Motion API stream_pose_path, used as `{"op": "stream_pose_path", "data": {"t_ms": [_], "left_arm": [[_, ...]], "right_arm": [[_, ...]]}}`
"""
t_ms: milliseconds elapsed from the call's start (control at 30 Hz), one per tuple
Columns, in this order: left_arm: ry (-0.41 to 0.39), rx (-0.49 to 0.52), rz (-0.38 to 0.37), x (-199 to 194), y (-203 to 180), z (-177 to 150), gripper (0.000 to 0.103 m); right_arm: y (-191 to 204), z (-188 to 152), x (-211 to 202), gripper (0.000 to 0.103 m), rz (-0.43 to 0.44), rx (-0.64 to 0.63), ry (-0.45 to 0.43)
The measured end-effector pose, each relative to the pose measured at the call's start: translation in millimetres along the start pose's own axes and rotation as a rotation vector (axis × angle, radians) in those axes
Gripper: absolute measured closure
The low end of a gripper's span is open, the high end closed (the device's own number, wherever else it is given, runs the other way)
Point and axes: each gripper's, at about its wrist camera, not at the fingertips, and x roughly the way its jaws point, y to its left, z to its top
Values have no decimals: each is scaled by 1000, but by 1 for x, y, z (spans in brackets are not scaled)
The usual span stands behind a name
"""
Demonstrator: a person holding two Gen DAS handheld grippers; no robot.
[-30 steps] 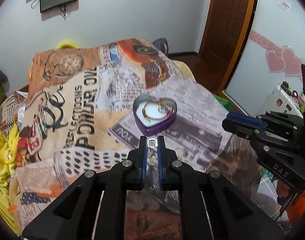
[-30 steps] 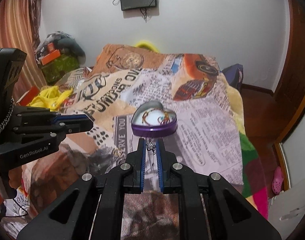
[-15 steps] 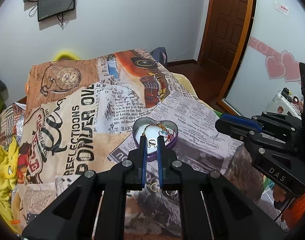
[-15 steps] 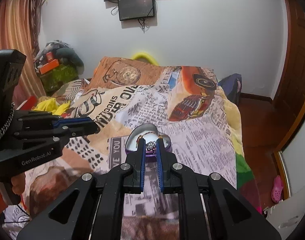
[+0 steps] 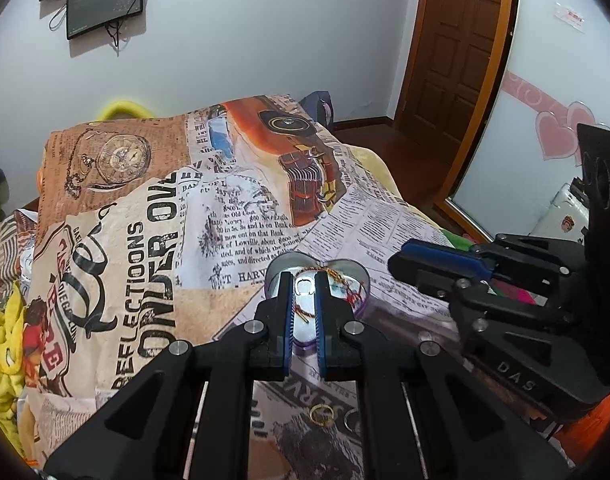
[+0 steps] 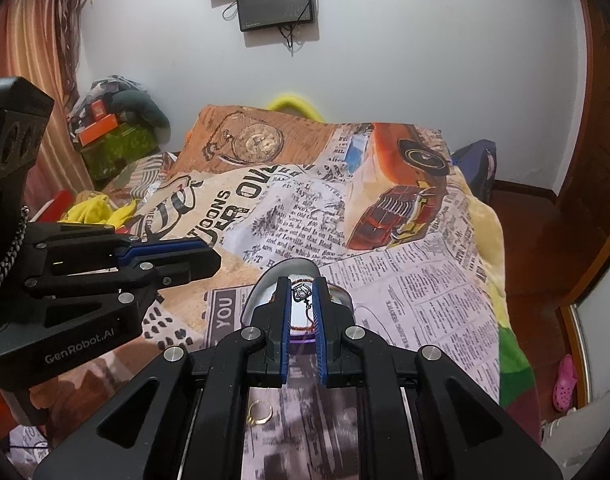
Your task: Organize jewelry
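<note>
So the purple heart-shaped tin (image 5: 364,294) is sitting open on the bed, on the newspaper-print blanket (image 5: 145,240), and you can see a gold-and-red cord bracelet (image 5: 347,286) curled up inside it. Both claws are parked right over it. The left gripper (image 5: 303,285) has its blue-lined fingers (image 5: 287,320) pulled in to a narrow slot, and there's a small silver ring-like piece (image 5: 303,286) pinched right at the tips, hanging above the tin's white inside. The right gripper (image 6: 302,292) is the same deal, fingers (image 6: 319,320) nearly together with a little dark ornate pendant (image 6: 301,292) caught between the tips, and a thin chain (image 6: 310,312) dangling down from it toward the tin (image 6: 265,284). From each wrist cam you can see the other gripper coming in from the side, the right one (image 5: 409,258) near the tin's right edge and the left one (image 6: 213,258) off to the tin's left, both with jaws close together. Nearer the cameras, under the gripper bodies, a gold ring (image 5: 322,415) lies loose on the blanket with a thinner silver ring (image 5: 351,420) just beside it; the right view shows the gold ring (image 6: 259,412) too. Further out there's a wooden door (image 5: 457,52) on the right, a small screen on the wall (image 6: 275,2), and yellow clothes (image 5: 1,344) bunched at the bed's left edge.
</note>
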Motion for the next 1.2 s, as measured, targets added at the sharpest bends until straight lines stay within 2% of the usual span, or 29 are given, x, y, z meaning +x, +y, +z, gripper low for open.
{"op": "stream_pose_path", "data": {"t_ms": [400, 800, 1200], "left_arm": [[23, 3, -4, 32, 8, 12, 95], [128, -59, -41, 75, 20, 3, 95], [158, -94, -76, 78, 26, 1, 95]], "right_arm": [[-7, 5, 45, 94, 36, -16, 80], [-10, -4, 77, 94, 64, -14, 196], [-9, -7, 87, 94, 54, -17, 262]]}}
